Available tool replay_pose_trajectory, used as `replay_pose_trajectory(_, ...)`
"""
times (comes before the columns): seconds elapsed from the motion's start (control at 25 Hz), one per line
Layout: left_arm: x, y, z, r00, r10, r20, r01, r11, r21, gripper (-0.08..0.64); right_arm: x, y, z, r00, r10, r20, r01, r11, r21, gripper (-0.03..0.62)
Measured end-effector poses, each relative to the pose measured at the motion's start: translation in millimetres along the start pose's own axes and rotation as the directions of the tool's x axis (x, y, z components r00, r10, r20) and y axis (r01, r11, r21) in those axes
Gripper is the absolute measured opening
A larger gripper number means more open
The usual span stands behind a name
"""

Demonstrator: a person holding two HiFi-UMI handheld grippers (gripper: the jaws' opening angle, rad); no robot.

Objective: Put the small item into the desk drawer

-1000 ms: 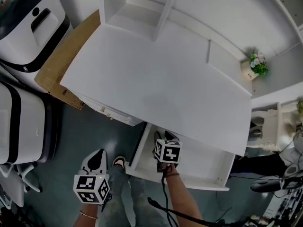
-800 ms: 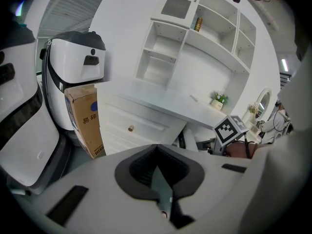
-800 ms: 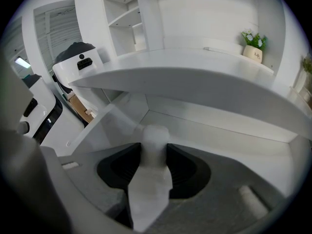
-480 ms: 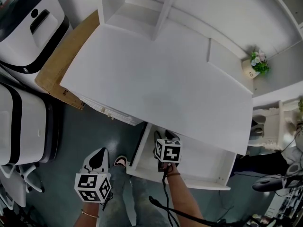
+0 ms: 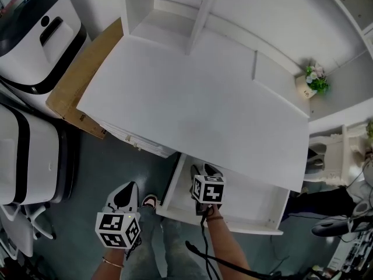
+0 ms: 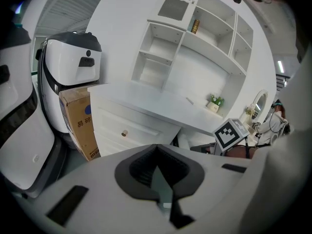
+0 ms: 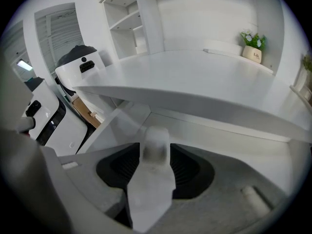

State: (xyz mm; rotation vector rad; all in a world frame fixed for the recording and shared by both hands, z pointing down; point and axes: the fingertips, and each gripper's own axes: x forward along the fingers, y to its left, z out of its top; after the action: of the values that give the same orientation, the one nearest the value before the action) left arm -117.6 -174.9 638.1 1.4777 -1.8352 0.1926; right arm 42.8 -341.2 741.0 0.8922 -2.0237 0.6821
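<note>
The small white item (image 7: pixel 155 150) stands upright between the pads of my right gripper (image 7: pixel 155 165), slightly blurred. Those jaws are opening and only loosely flank the item. In the head view the right gripper (image 5: pixel 204 172) reaches into the left part of the open white drawer (image 5: pixel 253 206) under the white desk top (image 5: pixel 198 109), so the item is hidden there. The drawer's pale inside (image 7: pixel 224 130) lies just ahead of the jaws. My left gripper (image 5: pixel 123 195) hangs low left of the drawer over the floor, shut on nothing, its pads together (image 6: pixel 157 168).
A cardboard box (image 5: pixel 73 95) leans at the desk's left side, next to white machines (image 5: pixel 35 34) and a white chair (image 5: pixel 29 156). A small potted plant (image 5: pixel 315 81) sits on the desk's far right. Open shelves (image 5: pixel 169 10) rise behind. Closed knobbed drawers (image 6: pixel 124 133) are left of the open one.
Both grippers stay almost where they were; the view shifted slightly. The right gripper remains inside the drawer.
</note>
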Motion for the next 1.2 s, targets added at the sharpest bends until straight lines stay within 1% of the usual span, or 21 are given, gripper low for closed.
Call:
replay_pose_trajectory(0.2, -6.6, -10.1, 7.1, 1.000, -0.022, 0.001, 0.022, 0.999, 0.023, -0.003, -15.4, 5.4, -1.3, 1.000, 0.004, 0.000, -0.004, 1.000, 0.011, 0.182)
replay_pose_trajectory(0.48, -16.0, -27.9, 25.6, 0.998, -0.063, 0.010, 0.062, 0.996, 0.058, -0.003, -56.5, 4.9, -4.7, 0.999, -0.016, 0.040, 0.013, 0.998, 0.064, 0.181)
replay_pose_trajectory(0.64, -21.2, -44.6, 43.2, 0.995, -0.093, 0.024, 0.090, 0.992, 0.090, -0.003, -88.3, -0.9, -1.8, 0.997, -0.035, 0.073, 0.027, 0.994, 0.109, 0.181)
replay_pose_trajectory(0.76, -22.9, -59.9, 59.2, 0.991, -0.124, 0.044, 0.118, 0.986, 0.114, -0.003, -117.6, -4.8, 7.6, 0.991, -0.061, 0.122, 0.045, 0.991, 0.127, 0.173)
replay_pose_trajectory(0.96, -26.2, -87.7, 84.7, 0.982, -0.175, 0.072, 0.162, 0.974, 0.159, -0.003, -174.4, -7.4, 31.0, 0.971, -0.090, 0.222, 0.066, 0.991, 0.113, 0.164)
replay_pose_trajectory(1.04, -29.3, -98.6, 94.3, 0.977, -0.196, 0.084, 0.179, 0.967, 0.180, -0.003, -197.8, -8.9, 39.1, 0.958, -0.112, 0.265, 0.086, 0.990, 0.110, 0.133)
replay_pose_trajectory(1.2, -36.8, -121.0, 119.8, 0.961, -0.244, 0.129, 0.212, 0.952, 0.219, -0.003, -238.4, -16.0, 55.6, 0.923, -0.159, 0.350, 0.124, 0.985, 0.121, 0.081)
